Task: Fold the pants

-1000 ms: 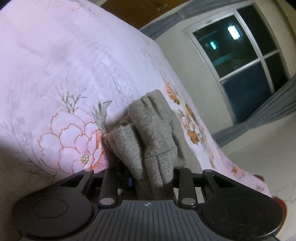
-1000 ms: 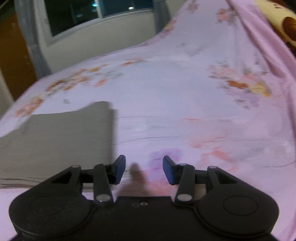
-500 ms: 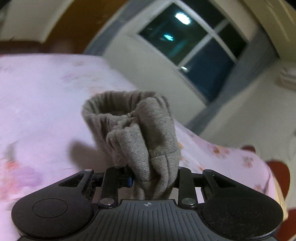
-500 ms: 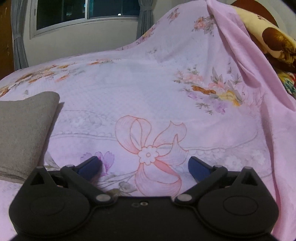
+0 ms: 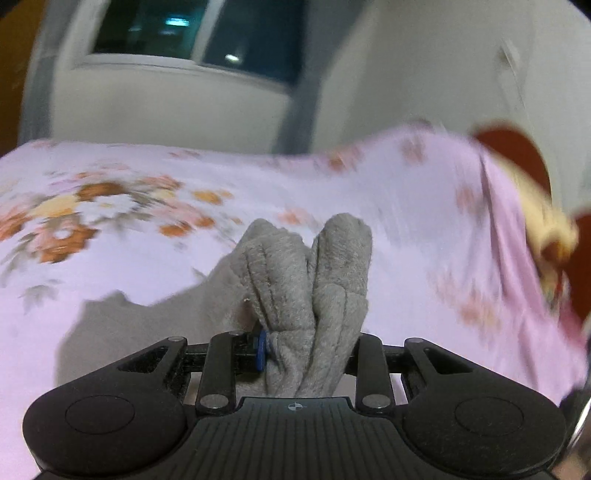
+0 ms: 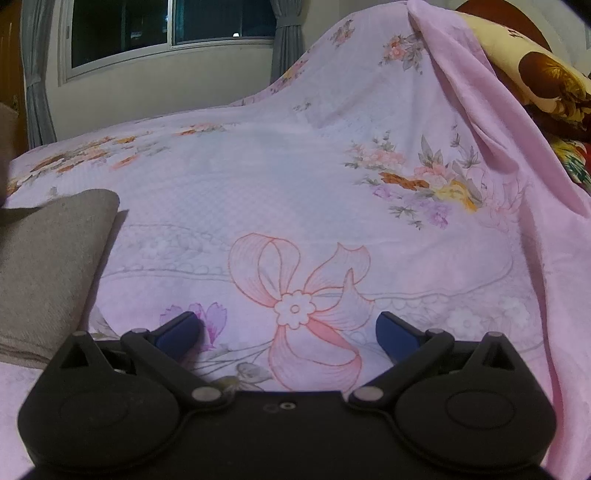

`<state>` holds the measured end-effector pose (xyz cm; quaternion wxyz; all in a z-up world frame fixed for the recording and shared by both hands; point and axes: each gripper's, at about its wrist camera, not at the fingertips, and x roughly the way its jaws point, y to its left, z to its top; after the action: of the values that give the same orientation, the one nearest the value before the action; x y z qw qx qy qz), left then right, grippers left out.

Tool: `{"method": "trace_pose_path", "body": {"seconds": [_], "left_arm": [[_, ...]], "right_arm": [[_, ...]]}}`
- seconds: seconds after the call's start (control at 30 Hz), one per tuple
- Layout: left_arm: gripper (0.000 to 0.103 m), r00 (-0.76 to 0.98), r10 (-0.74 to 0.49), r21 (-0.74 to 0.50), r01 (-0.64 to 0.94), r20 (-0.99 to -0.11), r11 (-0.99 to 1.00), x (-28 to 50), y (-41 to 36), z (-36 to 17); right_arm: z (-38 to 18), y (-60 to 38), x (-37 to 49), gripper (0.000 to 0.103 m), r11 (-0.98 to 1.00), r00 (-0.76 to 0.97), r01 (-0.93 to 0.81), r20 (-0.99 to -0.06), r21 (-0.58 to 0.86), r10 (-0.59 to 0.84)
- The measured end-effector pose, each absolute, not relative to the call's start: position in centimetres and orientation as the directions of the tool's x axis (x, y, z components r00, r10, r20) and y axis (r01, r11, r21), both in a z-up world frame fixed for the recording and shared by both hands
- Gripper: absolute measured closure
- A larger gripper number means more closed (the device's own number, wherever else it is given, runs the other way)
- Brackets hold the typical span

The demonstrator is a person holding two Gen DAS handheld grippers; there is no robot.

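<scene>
**Left jaws clamped on gathered pants, right jaws spread wide over the bedsheet**

Left gripper point(image 5: 308, 356): jaws drawn close and pinching a thick bunch of grey pants point(image 5: 314, 295). Fleecy fabric stands up between the fingers in two rounded folds, bulging above and to either side of the pinch. Only a sliver of the blue pad point(image 5: 261, 350) visible on the left side; right pad buried under cloth. More grey fabric trails down and left from the bunch, lying on the pink floral bedsheet point(image 5: 147, 258). Whole left view smeared with motion blur. Beyond the bed, a dark window point(image 5: 192, 33) set in a pale wall, and at the far right a red and cream patterned pillow point(image 5: 535, 206), partly under the sheet.

Right gripper point(image 6: 288, 330): jaws have just been opening and now stand at full spread, nothing between them. Both blue pads point(image 6: 179, 328) apart, hovering just over the sheet, framing a printed pink bow with a flower at its centre point(image 6: 295, 306). Not touching the pants. Folded part of the pants point(image 6: 48, 266) lies flat on the bedsheet point(image 6: 295, 177) at the left edge of the right view, well to the side of the left finger. Grey curtain point(image 6: 286, 37) beside the window, patterned pillow at upper right.

No brand, label or readable writing on the pants, sheet or grippers; only small round marks on each gripper body, too small to read.
</scene>
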<state>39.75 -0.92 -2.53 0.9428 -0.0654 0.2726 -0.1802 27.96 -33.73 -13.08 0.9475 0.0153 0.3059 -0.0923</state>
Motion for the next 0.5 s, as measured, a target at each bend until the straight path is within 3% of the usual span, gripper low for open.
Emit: {"method": "trace_pose_path", "body": {"seconds": [0.3, 0.37, 0.4, 0.43, 0.5], "left_arm": [[0.071, 0.686, -0.39, -0.089, 0.43, -0.614, 0.898, 39.8, -10.5, -7.4], [0.064, 0.67, -0.4, -0.091, 0.446, -0.625, 0.89, 40.1, -11.7, -8.3], [0.053, 0.66, -0.408, -0.098, 0.454, -0.631, 0.886, 40.3, -12.0, -8.5], [0.033, 0.644, -0.428, -0.113, 0.47, -0.634, 0.875, 40.5, -12.5, -8.9], [0.021, 0.612, -0.466, -0.148, 0.498, -0.639, 0.855, 40.8, -13.5, -9.2]], "right_arm": [[-13.1, -34.5, 28.1, 0.0, 0.984, 0.802, 0.18, -0.58, 0.011, -0.14], [-13.2, -34.6, 28.2, 0.0, 0.983, 0.804, 0.18, -0.579, 0.02, -0.136], [-13.2, -34.7, 28.2, 0.0, 0.983, 0.804, 0.18, -0.579, 0.023, -0.134], [-13.2, -34.7, 28.2, 0.0, 0.983, 0.805, 0.179, -0.578, 0.026, -0.132], [-13.2, -34.8, 28.1, 0.0, 0.983, 0.807, 0.179, -0.576, 0.03, -0.129]]}}
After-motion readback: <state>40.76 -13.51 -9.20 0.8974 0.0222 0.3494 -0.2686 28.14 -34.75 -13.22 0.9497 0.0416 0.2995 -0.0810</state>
